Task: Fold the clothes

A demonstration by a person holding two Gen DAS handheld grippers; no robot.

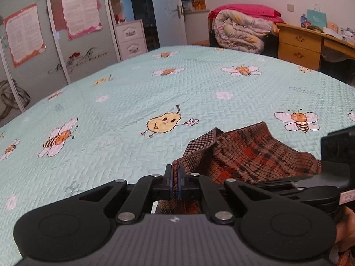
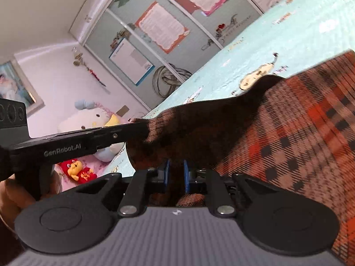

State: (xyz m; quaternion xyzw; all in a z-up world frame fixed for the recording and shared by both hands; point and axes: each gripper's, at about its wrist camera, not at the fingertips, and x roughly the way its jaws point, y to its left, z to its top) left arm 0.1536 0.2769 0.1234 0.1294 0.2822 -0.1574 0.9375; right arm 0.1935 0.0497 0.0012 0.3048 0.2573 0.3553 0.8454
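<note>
A brown and orange plaid garment (image 1: 248, 155) is lifted off the bed in front of me, its collar pointing away. My left gripper (image 1: 175, 173) is shut on the garment's near edge, its blue pads pinching a thin fold. In the right wrist view the same garment (image 2: 299, 133) fills the right side. My right gripper (image 2: 176, 168) is shut on a thicker bunch of that cloth. The left gripper (image 2: 142, 128) reaches in from the left there and bites the dark edge. Part of the right gripper's black body (image 1: 337, 153) shows at the right edge of the left wrist view.
The bed has a pale blue quilt (image 1: 133, 102) printed with bees. A rolled duvet (image 1: 241, 28) and a wooden desk (image 1: 301, 44) stand beyond its far side. Wardrobe doors (image 1: 33, 51) with posters run along the left. Plush toys (image 2: 88, 119) lie by the bed.
</note>
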